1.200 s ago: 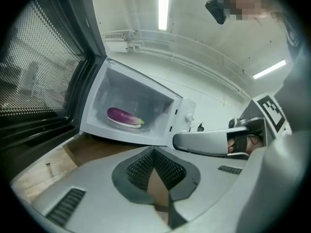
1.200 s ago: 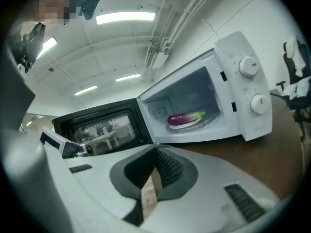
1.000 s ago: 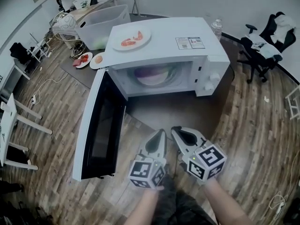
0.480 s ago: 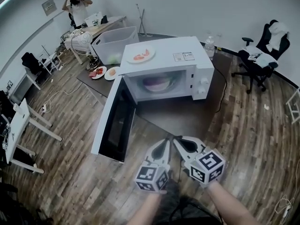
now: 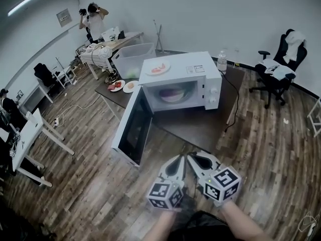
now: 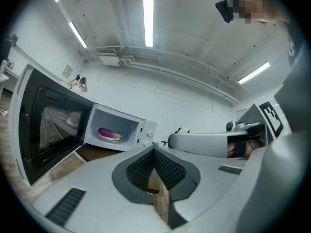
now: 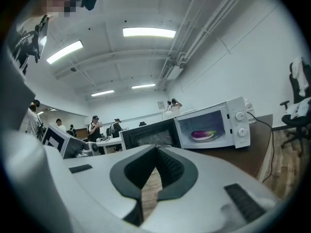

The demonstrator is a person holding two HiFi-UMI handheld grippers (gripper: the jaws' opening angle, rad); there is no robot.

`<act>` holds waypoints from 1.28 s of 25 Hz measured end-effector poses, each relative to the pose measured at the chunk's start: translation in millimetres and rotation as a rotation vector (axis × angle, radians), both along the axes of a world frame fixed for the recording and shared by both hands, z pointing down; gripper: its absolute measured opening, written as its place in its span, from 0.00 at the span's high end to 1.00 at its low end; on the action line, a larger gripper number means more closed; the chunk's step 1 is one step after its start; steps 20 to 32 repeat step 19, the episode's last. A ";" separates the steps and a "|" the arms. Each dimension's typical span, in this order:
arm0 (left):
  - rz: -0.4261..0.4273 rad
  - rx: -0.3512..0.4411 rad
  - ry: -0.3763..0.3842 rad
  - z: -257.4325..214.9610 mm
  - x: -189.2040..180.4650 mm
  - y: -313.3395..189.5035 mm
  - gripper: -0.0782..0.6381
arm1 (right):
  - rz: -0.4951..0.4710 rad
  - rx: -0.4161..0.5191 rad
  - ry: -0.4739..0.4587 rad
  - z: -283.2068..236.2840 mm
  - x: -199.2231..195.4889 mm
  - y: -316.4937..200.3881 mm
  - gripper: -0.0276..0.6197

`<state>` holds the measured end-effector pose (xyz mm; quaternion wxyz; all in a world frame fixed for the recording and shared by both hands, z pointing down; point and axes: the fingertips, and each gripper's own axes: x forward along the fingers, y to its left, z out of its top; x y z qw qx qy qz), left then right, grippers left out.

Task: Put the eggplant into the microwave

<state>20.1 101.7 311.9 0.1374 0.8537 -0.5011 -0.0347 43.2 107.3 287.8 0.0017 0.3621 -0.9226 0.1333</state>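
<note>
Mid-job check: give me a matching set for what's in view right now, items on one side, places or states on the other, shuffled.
Items:
1. eggplant
2. microwave door
3. plate with red food
4. right hand-held gripper

Places or states:
A. shut, nothing between its jaws
B. on top of the microwave
C. swung wide open
D. inside the microwave

Pairs: 1-D, 2-C, 3-B, 4-A
</note>
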 end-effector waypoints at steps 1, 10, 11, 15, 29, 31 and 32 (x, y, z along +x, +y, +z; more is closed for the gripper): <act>0.003 0.007 -0.005 -4.2 2.1 3.5 0.89 | -0.001 0.009 -0.001 -4.4 2.0 4.8 0.96; 0.022 0.051 -0.014 -37.9 10.0 33.8 0.89 | -0.018 0.091 -0.001 -37.6 14.5 39.7 0.96; 0.025 0.051 -0.013 -39.6 12.0 36.5 0.89 | -0.019 0.092 0.001 -38.4 15.8 41.6 0.96; 0.028 0.032 -0.027 -38.4 13.8 47.1 0.89 | -0.023 0.057 -0.012 -35.2 18.8 48.9 0.96; 0.003 0.011 -0.024 -35.6 5.0 53.8 0.89 | -0.032 0.043 -0.004 -33.0 17.3 56.3 0.96; 0.003 0.011 -0.024 -35.6 5.0 53.8 0.89 | -0.032 0.043 -0.004 -33.0 17.3 56.3 0.96; 0.003 0.011 -0.024 -35.6 5.0 53.8 0.89 | -0.032 0.043 -0.004 -33.0 17.3 56.3 0.96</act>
